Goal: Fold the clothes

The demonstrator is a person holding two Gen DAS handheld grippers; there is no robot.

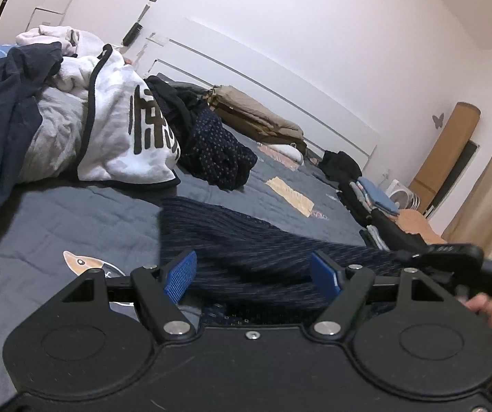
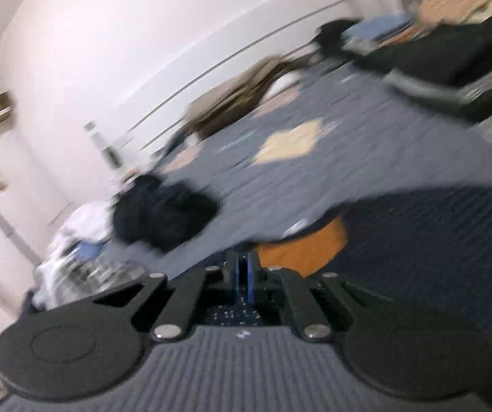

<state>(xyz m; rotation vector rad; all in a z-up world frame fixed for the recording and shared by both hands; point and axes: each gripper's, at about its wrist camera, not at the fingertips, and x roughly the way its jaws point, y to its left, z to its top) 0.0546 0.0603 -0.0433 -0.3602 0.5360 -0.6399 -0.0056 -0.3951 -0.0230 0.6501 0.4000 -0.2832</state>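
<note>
Striped garment (image 1: 246,240) half handled, a pile (image 1: 74,103) waits.
Left gripper (image 1: 253,271) stands wide around it; right gripper (image 2: 244,271) pinches its edge; folded stacks (image 1: 376,202) lie beside.

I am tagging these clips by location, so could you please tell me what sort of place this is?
Most likely a bedroom in a home. The work surface is a bed with a grey quilted bedspread, a white headboard stands against the wall, and a heap of unfolded clothes lies opposite neat folded stacks.

Home bedroom: quilted bed cover (image 1: 74,216), white headboard (image 1: 280,79), clothes pile (image 1: 74,113), probably wardrobe.
</note>
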